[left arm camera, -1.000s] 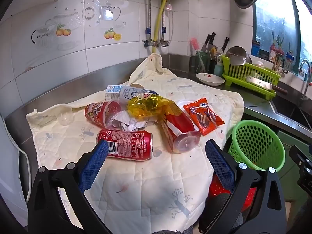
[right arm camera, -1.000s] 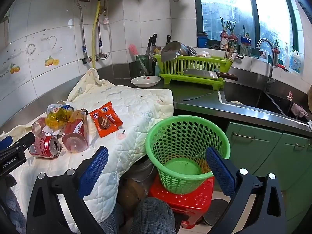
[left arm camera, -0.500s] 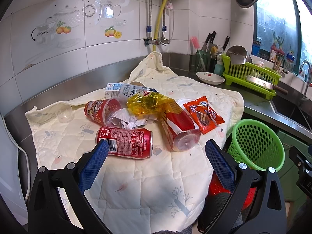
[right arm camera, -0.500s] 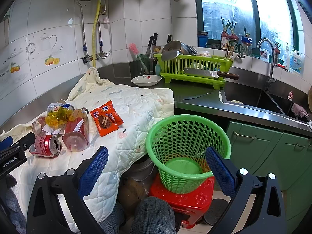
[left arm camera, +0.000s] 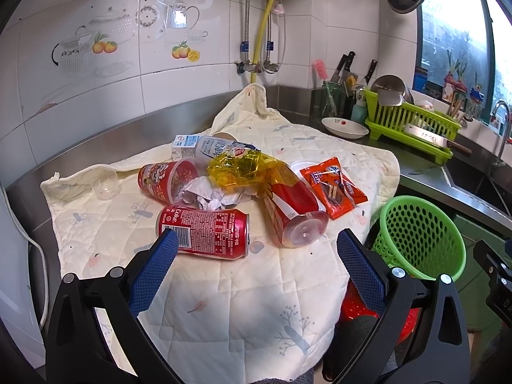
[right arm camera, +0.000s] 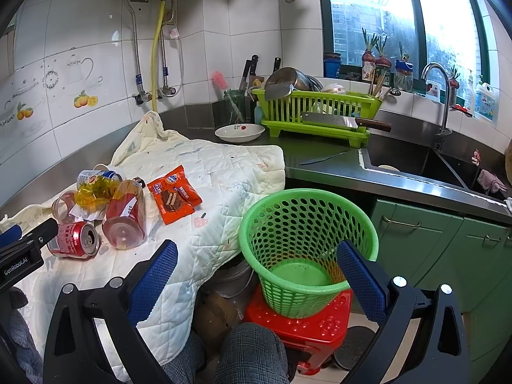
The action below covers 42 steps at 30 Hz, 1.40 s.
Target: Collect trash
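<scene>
Trash lies on a cream quilted cloth: a red Coke can on its side, a red-and-yellow cup, a red printed cup, crumpled paper, a yellow wrapper, a milk carton and an orange snack packet. My left gripper is open and empty just short of the can. My right gripper is open and empty over the near rim of the green basket. The can and packet also show in the right wrist view.
The basket stands on a red stool beside the counter edge. A clear small cup sits at the cloth's left. A white bowl, a green dish rack with a cleaver, and the sink lie beyond.
My left gripper has crept slightly forward toward the Coke can. The right gripper has barely moved. Both stay open.
</scene>
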Each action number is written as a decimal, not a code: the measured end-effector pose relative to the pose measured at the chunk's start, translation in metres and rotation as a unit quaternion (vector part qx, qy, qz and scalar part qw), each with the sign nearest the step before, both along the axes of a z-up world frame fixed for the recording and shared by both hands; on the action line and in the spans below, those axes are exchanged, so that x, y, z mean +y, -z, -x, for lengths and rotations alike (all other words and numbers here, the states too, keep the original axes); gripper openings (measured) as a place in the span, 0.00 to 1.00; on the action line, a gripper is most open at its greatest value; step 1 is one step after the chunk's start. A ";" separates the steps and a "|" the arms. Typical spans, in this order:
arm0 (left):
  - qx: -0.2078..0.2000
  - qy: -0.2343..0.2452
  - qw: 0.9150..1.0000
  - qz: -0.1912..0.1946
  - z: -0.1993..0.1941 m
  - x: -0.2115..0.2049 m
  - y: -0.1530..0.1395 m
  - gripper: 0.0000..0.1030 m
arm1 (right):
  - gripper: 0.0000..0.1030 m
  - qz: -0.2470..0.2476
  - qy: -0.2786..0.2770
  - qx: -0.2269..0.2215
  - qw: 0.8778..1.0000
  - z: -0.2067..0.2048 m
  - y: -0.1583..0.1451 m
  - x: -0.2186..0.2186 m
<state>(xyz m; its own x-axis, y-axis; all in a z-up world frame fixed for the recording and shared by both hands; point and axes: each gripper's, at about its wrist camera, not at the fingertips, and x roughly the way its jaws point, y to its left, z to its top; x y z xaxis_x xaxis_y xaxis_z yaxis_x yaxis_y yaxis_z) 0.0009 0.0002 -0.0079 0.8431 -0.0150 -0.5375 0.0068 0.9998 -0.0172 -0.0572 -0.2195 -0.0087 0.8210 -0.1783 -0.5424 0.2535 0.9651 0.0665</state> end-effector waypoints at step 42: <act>-0.002 -0.004 1.000 0.006 -0.001 0.003 -0.003 0.95 | 0.94 0.006 0.001 -0.002 1.000 0.001 -0.003 0.000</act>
